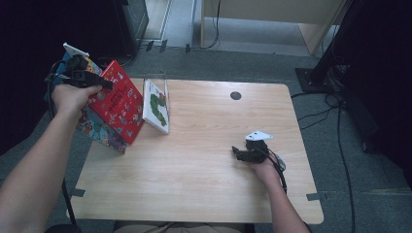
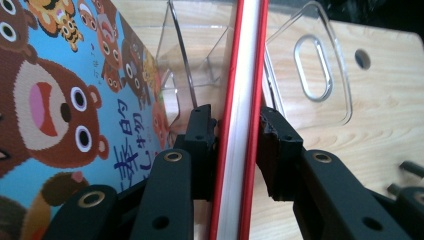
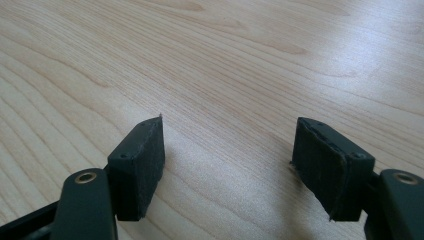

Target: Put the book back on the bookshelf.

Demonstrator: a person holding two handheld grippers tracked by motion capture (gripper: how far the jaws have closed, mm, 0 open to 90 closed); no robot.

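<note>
The red picture book (image 1: 118,101) sits at the left edge of the wooden table (image 1: 204,165), tipped up and leaning over a blue book with cartoon bears (image 1: 99,132), and we hold it by its edge with our left gripper (image 1: 104,86). In the left gripper view the red book's thin white page edge (image 2: 239,125) runs right between the two black jaws, and the pads look snug against its red covers, so we think the grip is on, but only on a narrow strip. Just beside it a white book with a green caterpillar (image 1: 157,106) stands in a clear plastic book holder (image 2: 320,70). Our right gripper (image 1: 241,153) rests low over bare table, well apart from the books, with its jaws wide and nothing between them. What could go wrong? The book is big and we pinch only its edge, so it could swing or slip out and fall on the bear book. If we tip it too fast, it could bump the clear holder and knock the caterpillar book over. The bear book has dark blue writing (image 2: 131,150) on its cover, but we cannot read it, and the red book's words are too small to read.
</note>
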